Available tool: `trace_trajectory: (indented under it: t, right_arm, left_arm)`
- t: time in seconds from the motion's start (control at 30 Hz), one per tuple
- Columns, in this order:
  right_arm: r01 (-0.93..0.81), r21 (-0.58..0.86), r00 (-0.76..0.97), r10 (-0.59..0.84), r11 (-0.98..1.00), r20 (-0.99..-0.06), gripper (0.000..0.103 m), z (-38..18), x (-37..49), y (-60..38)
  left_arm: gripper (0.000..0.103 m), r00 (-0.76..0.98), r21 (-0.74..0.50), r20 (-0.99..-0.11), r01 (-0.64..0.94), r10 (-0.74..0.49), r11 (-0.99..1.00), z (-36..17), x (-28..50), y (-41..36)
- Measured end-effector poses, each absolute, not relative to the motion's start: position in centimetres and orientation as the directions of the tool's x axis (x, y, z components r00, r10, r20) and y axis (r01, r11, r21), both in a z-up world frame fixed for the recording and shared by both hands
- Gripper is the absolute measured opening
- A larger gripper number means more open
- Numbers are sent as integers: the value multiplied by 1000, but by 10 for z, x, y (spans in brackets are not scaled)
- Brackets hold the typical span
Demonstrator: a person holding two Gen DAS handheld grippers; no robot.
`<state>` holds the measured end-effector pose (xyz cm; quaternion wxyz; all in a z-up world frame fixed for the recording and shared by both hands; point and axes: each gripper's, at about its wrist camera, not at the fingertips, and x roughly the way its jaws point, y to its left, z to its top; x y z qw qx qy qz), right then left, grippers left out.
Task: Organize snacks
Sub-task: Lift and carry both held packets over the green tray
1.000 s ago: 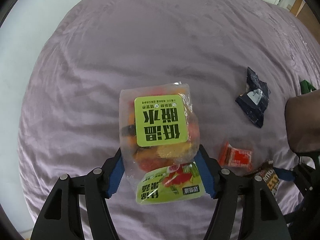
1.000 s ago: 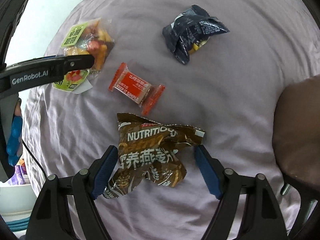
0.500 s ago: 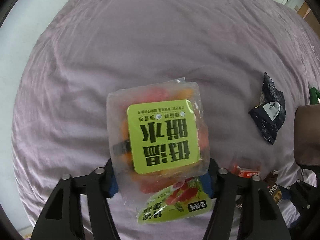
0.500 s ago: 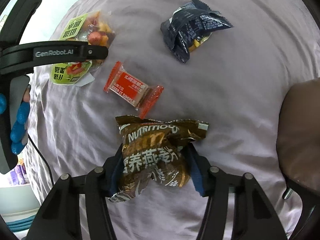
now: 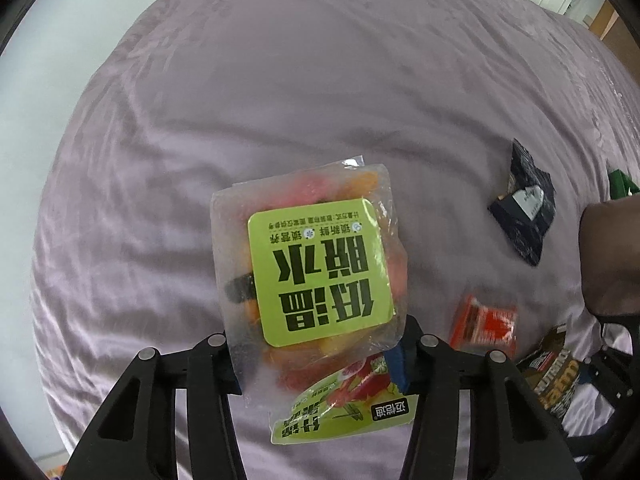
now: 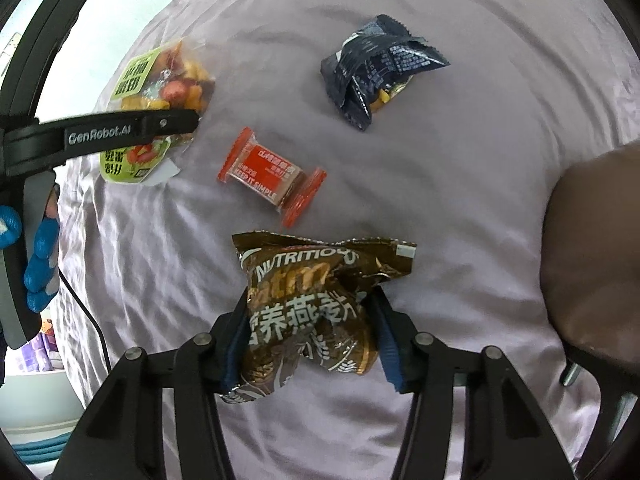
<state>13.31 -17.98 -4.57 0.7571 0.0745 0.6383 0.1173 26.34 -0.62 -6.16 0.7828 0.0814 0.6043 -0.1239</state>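
Both claws point steeply down at a bed covered in a wrinkled mauve sheet, where several snacks lie scattered. The left claw has its blue pads pressed to either side of a clear bag of dried fruit with a lime-green label, and its jaws are closing on the lower part of the bag; the bag sits tilted, its upper end reaching toward twelve o'clock in the left wrist view. From the right wrist view the same bag shows at ten o'clock, crossed by one black finger of the left claw, with a blue-gloved hand on the handle at nine o'clock. The right claw is clenched on a crumpled brown oat snack packet, pads squeezing its waist, jaws closing, the packet's top fanning out toward twelve o'clock. Just above it, apart from it, lies a small red-and-orange wrapped bar, angled across the sheet. Further up, toward one o'clock, a dark navy packet lies crumpled and partly open, something yellow showing inside. At three o'clock a brown cushion-like shape overlaps the bed's edge; I cannot tell what it is. White wall shows beyond the bed at eleven o'clock.
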Motion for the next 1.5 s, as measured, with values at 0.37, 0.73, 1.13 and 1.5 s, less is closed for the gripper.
trace_trajectory:
  t: [0.37, 0.73, 1.13, 1.5]
  right_arm:
    - [-114, 234, 220, 254, 966, -942, 61, 6, 109, -168]
    - [-117, 196, 259, 220, 974, -940, 61, 50, 78, -168]
    - [-156, 173, 247, 208, 972, -946, 61, 81, 26, -175]
    - [-111, 162, 252, 186, 981, -950, 61, 89, -18, -204]
  left_arm:
    - [45, 299, -8, -949, 285, -97, 959, -16, 221, 4]
    - [45, 327, 13, -940, 321, -98, 947, 22, 174, 23]
    - [45, 332, 19, -935, 396, -123, 918, 45, 126, 19]
    - [45, 310, 46, -938, 561, -158, 826, 51, 75, -22]
